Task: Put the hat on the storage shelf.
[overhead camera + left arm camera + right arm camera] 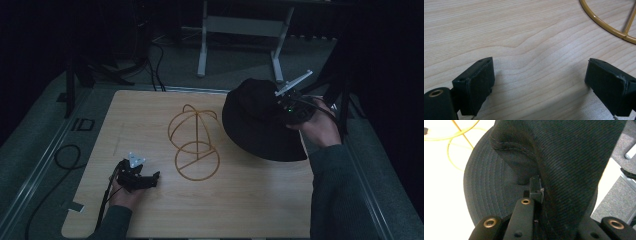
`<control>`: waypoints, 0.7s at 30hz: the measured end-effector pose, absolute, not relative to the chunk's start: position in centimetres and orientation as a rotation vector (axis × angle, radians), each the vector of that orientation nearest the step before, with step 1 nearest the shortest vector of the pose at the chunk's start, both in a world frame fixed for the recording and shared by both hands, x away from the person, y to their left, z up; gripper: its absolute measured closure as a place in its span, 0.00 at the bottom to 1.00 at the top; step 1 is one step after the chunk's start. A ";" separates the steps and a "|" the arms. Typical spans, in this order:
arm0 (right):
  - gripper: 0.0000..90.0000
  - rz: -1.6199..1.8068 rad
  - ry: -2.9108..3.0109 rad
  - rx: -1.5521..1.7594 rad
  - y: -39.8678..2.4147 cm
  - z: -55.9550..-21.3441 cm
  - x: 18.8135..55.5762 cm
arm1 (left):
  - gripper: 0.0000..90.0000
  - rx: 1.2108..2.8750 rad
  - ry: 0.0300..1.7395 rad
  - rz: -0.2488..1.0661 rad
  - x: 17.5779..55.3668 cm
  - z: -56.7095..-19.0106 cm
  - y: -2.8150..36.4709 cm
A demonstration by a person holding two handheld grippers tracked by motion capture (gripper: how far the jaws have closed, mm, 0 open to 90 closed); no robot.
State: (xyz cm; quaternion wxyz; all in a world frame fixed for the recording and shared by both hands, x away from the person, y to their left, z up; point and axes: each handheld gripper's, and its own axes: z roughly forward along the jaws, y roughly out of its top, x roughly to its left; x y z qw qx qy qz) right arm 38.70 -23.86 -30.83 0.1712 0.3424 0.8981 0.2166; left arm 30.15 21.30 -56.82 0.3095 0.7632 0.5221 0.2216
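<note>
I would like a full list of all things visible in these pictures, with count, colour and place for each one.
hat: 1, black, right part of the table, its fabric pinched in the right gripper
wire hat stand: 1, gold, middle of the table, nothing on it
table: 1, light wood, under everything
cable on the floor: 1, black, left of the table
metal frame: 1, grey-white, on the floor behind the table
right gripper: 1, black, at the hat's crown, jaws shut on the fabric
left gripper: 1, black, low over the table at front left, jaws open with nothing between them
hands and sleeves: 2, dark sleeves, coming in from the bottom edge
</note>
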 end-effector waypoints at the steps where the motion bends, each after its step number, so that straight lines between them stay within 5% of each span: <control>1: 0.97 0.613 2.549 0.973 -23.9 -30.7 38.7 | 0.11 2.016 1.379 0.585 30.2 -56.8 21.3; 21: 0.97 0.652 2.539 0.949 -24.3 -28.9 38.3 | 0.11 2.018 1.379 0.586 30.2 -56.8 21.3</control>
